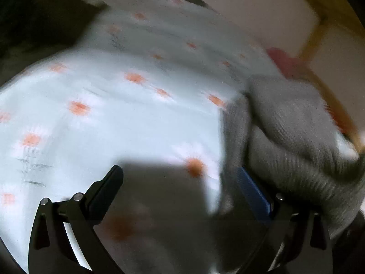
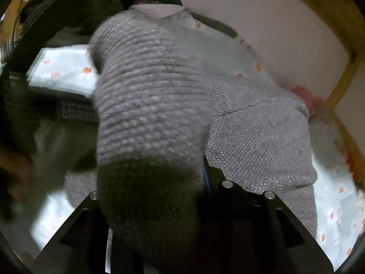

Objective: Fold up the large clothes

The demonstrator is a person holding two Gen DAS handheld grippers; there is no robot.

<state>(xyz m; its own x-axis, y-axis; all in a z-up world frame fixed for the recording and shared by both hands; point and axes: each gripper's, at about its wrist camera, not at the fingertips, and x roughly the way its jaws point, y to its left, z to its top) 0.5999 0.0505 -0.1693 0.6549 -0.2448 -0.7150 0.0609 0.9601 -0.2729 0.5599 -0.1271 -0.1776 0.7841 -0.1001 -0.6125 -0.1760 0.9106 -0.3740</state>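
- Where the left gripper [image 1: 180,178] hovers over the sheet [image 1: 136,123], its two fingers stand wide apart with nothing between them; one finger [image 1: 109,182] is black, the other carries a blue pad.
- Pale blue and printed with white daisies with orange centres, the sheet fills most of the left wrist view, blurred by motion.
- One grey sweater [image 1: 292,132] lies bunched at the right of that view, just beside the blue-padded finger; its knit is ribbed and thick.
- One pink object [image 1: 285,61] sits beyond the sweater, near a wooden frame [image 1: 319,34]; too blurred to tell what it is.
- From the right wrist view, a thick roll of the same sweater [image 2: 150,105] rises straight up from the right gripper [image 2: 157,178], which is clamped on the knit; cloth hides the fingertips.
- More of the sweater spreads flat to the right of that roll, lying on the daisy sheet.
- One folded daisy-print cloth [image 2: 63,70] lies at the left among dark clothes [image 2: 57,18].
- A wooden frame borders the right.
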